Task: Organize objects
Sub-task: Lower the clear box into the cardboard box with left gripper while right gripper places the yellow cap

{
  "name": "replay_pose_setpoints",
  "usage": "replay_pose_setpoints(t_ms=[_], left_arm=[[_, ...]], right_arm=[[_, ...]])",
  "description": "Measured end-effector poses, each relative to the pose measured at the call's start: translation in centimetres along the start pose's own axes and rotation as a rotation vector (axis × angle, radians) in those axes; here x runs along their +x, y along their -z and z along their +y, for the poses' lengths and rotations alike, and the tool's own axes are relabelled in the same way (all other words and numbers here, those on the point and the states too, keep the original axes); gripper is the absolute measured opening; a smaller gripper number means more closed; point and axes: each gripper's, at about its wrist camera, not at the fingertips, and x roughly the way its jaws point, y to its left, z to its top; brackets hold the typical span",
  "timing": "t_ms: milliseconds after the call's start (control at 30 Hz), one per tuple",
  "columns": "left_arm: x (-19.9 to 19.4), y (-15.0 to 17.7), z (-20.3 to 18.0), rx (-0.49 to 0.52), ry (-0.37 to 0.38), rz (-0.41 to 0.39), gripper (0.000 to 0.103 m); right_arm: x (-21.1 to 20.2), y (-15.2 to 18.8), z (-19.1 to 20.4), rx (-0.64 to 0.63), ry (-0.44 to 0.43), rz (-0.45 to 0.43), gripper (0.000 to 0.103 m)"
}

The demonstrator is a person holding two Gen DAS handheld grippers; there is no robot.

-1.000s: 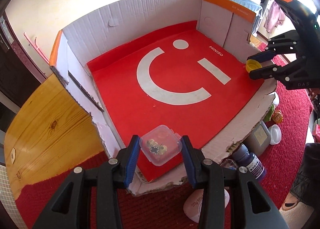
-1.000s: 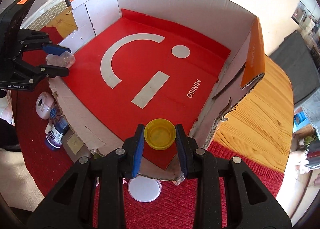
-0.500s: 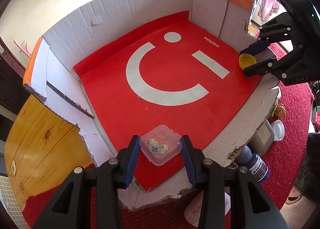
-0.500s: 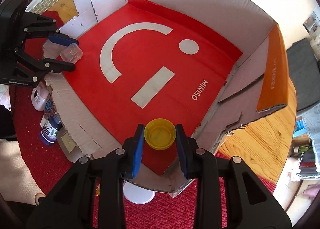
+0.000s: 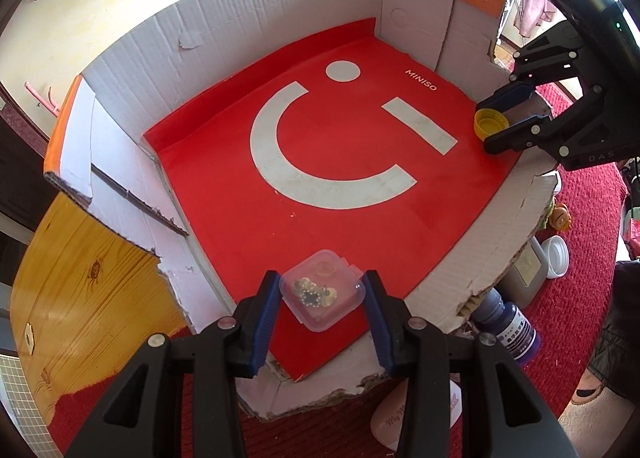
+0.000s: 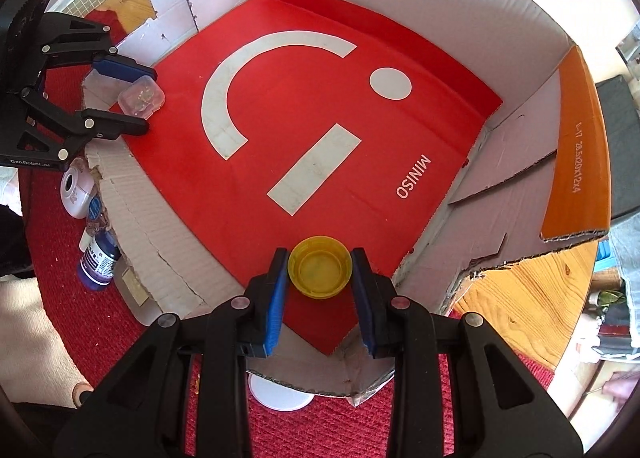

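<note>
An open cardboard box lined with a red MINISO sheet fills both views. My left gripper is shut on a small clear plastic box with little metal pieces inside, held just over the sheet's near corner. The right wrist view shows that same gripper and clear box at the box's left edge. My right gripper is shut on a yellow cap, open side up, above the sheet's other near corner. The left wrist view has this gripper and cap at the right wall.
The cardboard box stands on a red carpet beside a wooden tabletop. Outside its torn front wall lie a dark blue bottle, a white cup, a white jar and a white round lid.
Both grippers have tipped slightly further down over the box, so its red floor fills more of each view. Each still holds the same object.
</note>
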Motion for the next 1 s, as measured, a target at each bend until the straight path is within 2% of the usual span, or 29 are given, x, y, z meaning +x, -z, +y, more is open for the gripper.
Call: replay_pose_setpoints(t_ms=[333, 733, 767, 833, 867, 933, 1000], left_arm=[[0.1, 0.1, -0.2, -0.008, -0.003, -0.014, 0.045], [-0.6, 0.4, -0.4, -0.035, 0.003, -0.041, 0.053], [-0.8, 0.2, -0.3, -0.043, 0.002, -0.047, 0.053], [-1.2, 0.3, -0.1, -0.058, 0.003, -0.065, 0.053], [-1.5, 0.4, 0.0, -0.065, 0.002, -0.076, 0.053], [-2.2, 0.6, 0.0, -0.084, 0.000, -0.103, 0.055], [-3.2, 0.9, 0.1, -0.118, -0.010, -0.142, 0.070]], right_arm=[[-0.4, -0.1, 0.2, 0.013, 0.017, 0.009, 0.029], [-1.5, 0.0, 0.3, 0.043, 0.047, 0.008, 0.031], [-1.7, 0.0, 0.3, 0.046, 0.047, 0.005, 0.035], [-2.3, 0.1, 0.4, 0.050, 0.052, -0.013, 0.050], [-2.7, 0.1, 0.5, 0.054, 0.057, -0.028, 0.062], [-3.7, 0.3, 0.6, 0.060, 0.062, -0.056, 0.064], [-4.7, 0.5, 0.8, 0.072, 0.066, -0.085, 0.064]])
